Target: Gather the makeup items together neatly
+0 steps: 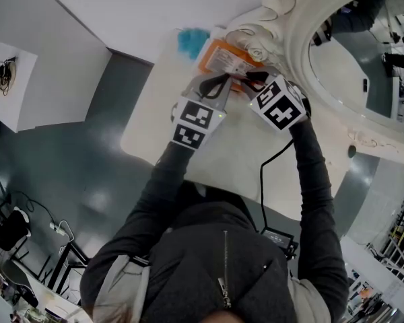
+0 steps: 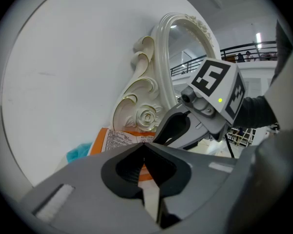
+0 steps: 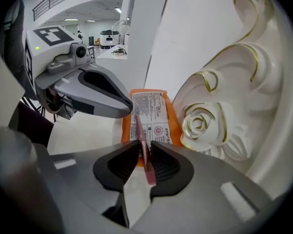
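Note:
My right gripper [image 3: 142, 143] is shut on a thin pink makeup stick [image 3: 139, 128] that stands up between its pads, pointing steeply down over an orange printed packet [image 3: 149, 112]. In the head view the packet [image 1: 222, 58] lies at the table's far edge, at the foot of the mirror, with a teal item [image 1: 192, 40] just left of it. My left gripper [image 1: 219, 84] hovers beside the right gripper [image 1: 250, 79], its tip near the packet [image 2: 118, 139]. The left gripper [image 2: 142, 147] has its jaw tips together with nothing between them.
An ornate cream mirror frame [image 1: 289, 19] with a carved rose [image 3: 200, 123] rises right behind the packet. The white table [image 1: 242, 153] stands against a white wall. A black cable [image 1: 266, 167] trails from the right gripper across the table.

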Motion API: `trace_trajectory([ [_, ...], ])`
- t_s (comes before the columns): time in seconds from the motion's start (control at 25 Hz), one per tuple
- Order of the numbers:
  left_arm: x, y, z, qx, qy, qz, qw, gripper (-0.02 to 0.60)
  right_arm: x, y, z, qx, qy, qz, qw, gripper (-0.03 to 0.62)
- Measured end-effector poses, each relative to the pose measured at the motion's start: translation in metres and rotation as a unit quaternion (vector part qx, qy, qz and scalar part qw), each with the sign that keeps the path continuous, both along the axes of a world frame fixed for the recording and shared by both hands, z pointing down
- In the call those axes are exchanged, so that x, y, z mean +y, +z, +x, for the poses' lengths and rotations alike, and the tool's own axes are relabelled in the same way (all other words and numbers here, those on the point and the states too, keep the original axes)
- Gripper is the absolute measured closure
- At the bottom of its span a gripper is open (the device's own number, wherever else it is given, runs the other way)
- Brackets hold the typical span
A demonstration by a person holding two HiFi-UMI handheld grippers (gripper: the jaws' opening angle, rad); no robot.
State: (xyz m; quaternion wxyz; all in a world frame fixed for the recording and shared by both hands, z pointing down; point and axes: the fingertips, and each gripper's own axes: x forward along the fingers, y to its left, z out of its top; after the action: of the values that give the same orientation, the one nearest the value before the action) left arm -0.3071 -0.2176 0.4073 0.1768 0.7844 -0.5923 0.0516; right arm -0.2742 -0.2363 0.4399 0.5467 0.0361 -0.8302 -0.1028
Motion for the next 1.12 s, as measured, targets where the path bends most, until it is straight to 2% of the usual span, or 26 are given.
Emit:
trace_trajectory([
  [0.16, 0.0, 0.0, 0.001, 0.0, 0.003, 0.001, 1.0, 0.571, 0.003, 0.001, 0.0, 0.013, -0.011, 0.005, 1.0, 0.54],
  [0.68, 0.011, -0.007, -0.001, -0.009, 0.013, 0.006, 0.9999, 0.571, 0.009, -0.006, 0.001, 0.004, 0.004, 0.025, 1.0, 0.543],
  [0.92, 0.019, -0.01, 0.006, -0.014, 0.026, 0.007, 0.9995, 0.571, 0.014, -0.013, 0.01, -0.007, 0.025, 0.034, 0.999, 0.543],
  [1.12, 0.027, -0.013, 0.015, -0.022, 0.045, 0.012, 0.9986, 0.571, 0.018, -0.023, 0.023, -0.029, 0.062, 0.047, 0.997, 0.543],
])
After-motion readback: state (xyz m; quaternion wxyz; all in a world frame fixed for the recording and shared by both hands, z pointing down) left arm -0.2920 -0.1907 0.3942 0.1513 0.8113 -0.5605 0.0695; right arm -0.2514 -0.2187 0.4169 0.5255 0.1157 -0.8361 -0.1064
